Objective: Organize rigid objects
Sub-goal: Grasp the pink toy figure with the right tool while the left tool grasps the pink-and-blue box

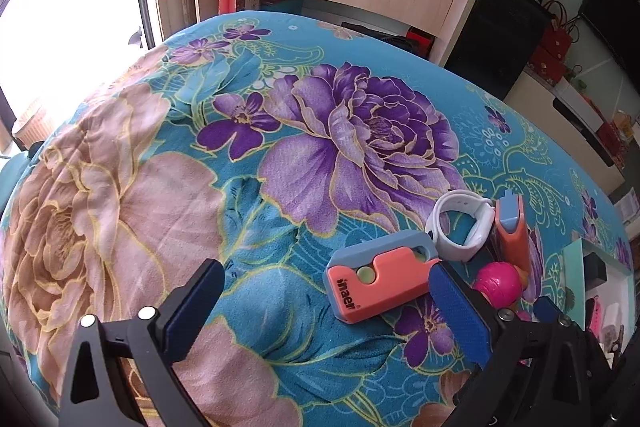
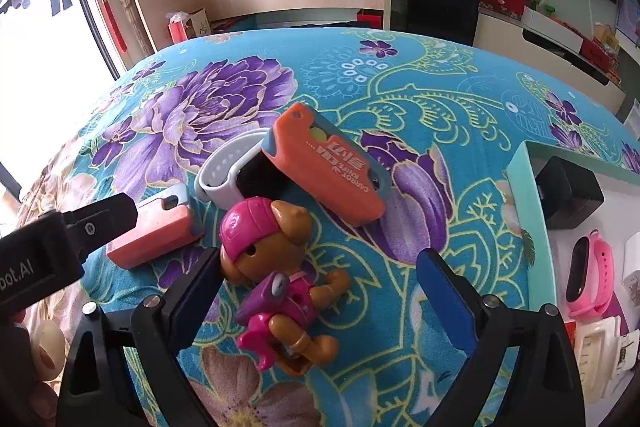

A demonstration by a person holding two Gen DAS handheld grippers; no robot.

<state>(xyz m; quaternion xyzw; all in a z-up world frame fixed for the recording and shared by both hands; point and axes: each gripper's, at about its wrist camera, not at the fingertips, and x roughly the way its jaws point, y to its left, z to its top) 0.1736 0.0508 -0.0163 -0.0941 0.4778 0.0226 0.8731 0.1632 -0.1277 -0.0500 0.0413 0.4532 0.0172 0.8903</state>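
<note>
Right claw (image 2: 318, 273): wide open, empty, straddling the toy dog (image 2: 280, 283) on the floral tabletop (image 2: 420, 87).
Left claw (image 1: 326, 291): open, empty, beside the orange case (image 1: 376, 277).
Risk: your closing pads may skid off the dog's rounded head, nudging the white band (image 2: 224, 175).

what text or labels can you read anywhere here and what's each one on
"inaer": near orange and blue toy knife, as it reads upside down in the left wrist view.
"CARROT KNIFE CHA": far orange toy knife, upside down; large characters beside it unreadable.
"pot.AI": left gripper body, start cut off.
Shelf items' labels: too small.
</note>
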